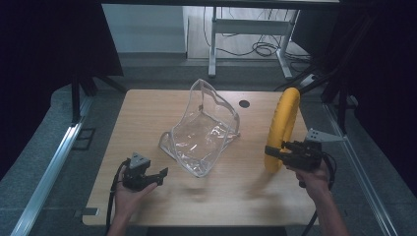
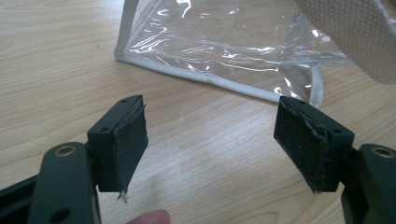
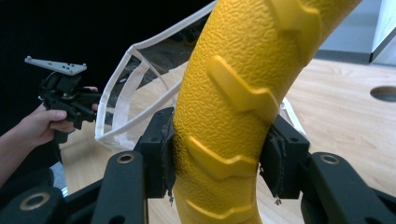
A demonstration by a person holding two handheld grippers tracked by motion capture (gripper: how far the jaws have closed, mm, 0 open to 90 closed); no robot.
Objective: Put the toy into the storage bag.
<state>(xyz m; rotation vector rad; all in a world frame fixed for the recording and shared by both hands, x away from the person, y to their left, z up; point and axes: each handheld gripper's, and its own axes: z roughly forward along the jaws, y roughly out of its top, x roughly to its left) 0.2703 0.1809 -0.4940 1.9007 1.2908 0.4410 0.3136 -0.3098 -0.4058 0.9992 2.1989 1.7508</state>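
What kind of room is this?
Probably a lab or workshop set up for recording: a bare wooden table, black curtains at both sides, and cables on the floor under a metal-legged desk behind.

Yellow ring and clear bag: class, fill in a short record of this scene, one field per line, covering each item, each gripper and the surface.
yellow ring: upright on edge, clamped near its lower part
clear bag: on table centre, mouth open, not held
right gripper: shut on the ring
left gripper: open, jaws wide, just short of the bag
table: light wood
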